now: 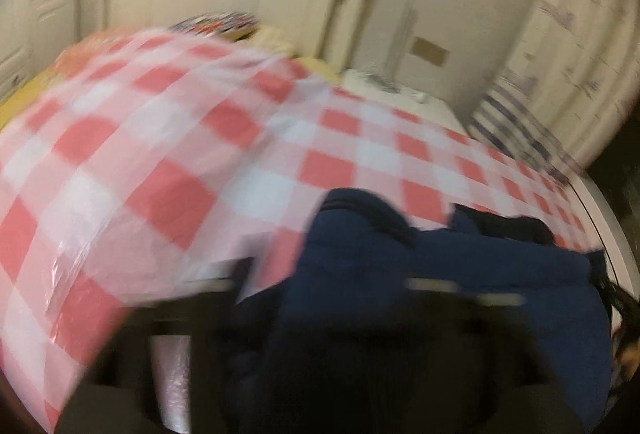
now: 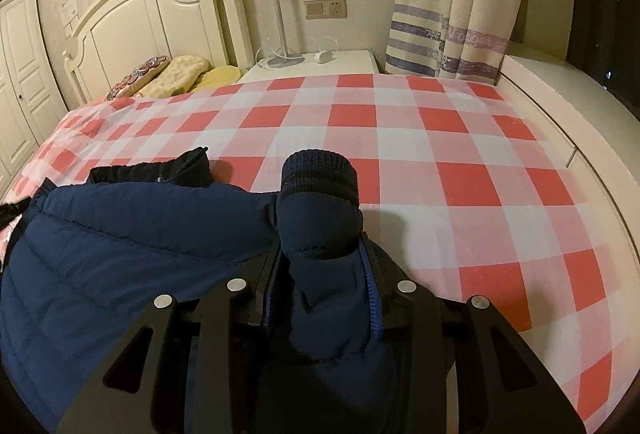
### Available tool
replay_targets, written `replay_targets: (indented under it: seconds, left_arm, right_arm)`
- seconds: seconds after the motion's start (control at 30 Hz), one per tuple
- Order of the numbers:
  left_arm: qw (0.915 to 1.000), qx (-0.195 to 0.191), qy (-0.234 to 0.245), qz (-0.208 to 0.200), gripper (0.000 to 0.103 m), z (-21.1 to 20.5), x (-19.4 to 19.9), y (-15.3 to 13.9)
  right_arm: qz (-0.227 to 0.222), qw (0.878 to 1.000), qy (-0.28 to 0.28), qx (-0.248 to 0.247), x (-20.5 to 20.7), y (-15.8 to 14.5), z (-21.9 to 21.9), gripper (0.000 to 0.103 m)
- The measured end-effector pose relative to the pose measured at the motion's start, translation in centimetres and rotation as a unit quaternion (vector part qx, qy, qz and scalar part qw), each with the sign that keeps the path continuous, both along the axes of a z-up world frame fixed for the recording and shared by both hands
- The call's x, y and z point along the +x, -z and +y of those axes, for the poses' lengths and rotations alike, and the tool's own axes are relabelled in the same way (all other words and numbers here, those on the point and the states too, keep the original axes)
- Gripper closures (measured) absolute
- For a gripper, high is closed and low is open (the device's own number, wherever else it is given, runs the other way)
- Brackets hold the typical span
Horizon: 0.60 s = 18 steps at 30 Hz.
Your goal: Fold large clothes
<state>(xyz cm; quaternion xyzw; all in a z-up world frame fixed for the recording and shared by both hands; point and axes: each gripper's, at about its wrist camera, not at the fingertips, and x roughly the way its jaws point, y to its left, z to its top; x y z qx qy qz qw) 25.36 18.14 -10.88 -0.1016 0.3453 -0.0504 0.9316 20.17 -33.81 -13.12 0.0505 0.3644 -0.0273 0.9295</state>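
1. Navy puffer jacket (image 2: pixel 120 254), quilted and puffy, lies on the near part of the red-and-white checked bedspread (image 2: pixel 400 138), well short of the cream headboard (image 2: pixel 152 14).
2. We clamp its sleeve (image 2: pixel 320 234), ending in a ribbed knit cuff (image 2: pixel 318 174), in the right gripper (image 2: pixel 322 274).
3. Only our right view is sharp; it shows pillows (image 2: pixel 180 74) below the headboard.
4. Our left view is blurred: the left gripper (image 1: pixel 328 290) sits over the jacket (image 1: pixel 440 294), grip uncertain.
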Motion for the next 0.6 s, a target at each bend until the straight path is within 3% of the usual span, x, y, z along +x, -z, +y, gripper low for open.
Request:
replay_targets:
  seconds: [0.07, 0.13, 0.27, 0.4, 0.53, 0.6]
  left_arm:
    - [0.9992, 0.025, 0.029, -0.012, 0.008, -1.6, -0.2, -0.8]
    - [0.9971, 0.068, 0.034, 0.011, 0.008, -3.0, 0.7, -0.6]
    - [0.9937, 0.086, 0.034, 0.064, 0.012, -3.7, 2.3, 1.5]
    - [0.9916, 0.101, 0.037, 0.072, 0.049, -4.2, 2.4, 2.2]
    - [0.9886, 0.137, 0.033, 0.053, 0.072, -5.1, 1.6, 2.1]
    - [0.9865, 0.156, 0.027, 0.041, 0.078, -5.6, 1.2, 2.0]
  right_arm:
    - [0.001, 1.0, 0.001, -0.002, 0.0, 0.1, 0.0, 0.069]
    - [0.002, 1.0, 0.003, -0.006, 0.1, 0.2, 0.2, 0.069]
    - [0.004, 1.0, 0.006, -0.014, 0.1, 0.3, 0.3, 0.069]
    - [0.004, 1.0, 0.006, -0.007, 0.2, 0.4, 0.1, 0.069]
    - [0.004, 1.0, 0.006, -0.004, 0.2, 0.5, 0.0, 0.069]
    - [0.004, 1.0, 0.006, -0.005, 0.1, 0.5, 0.0, 0.069]
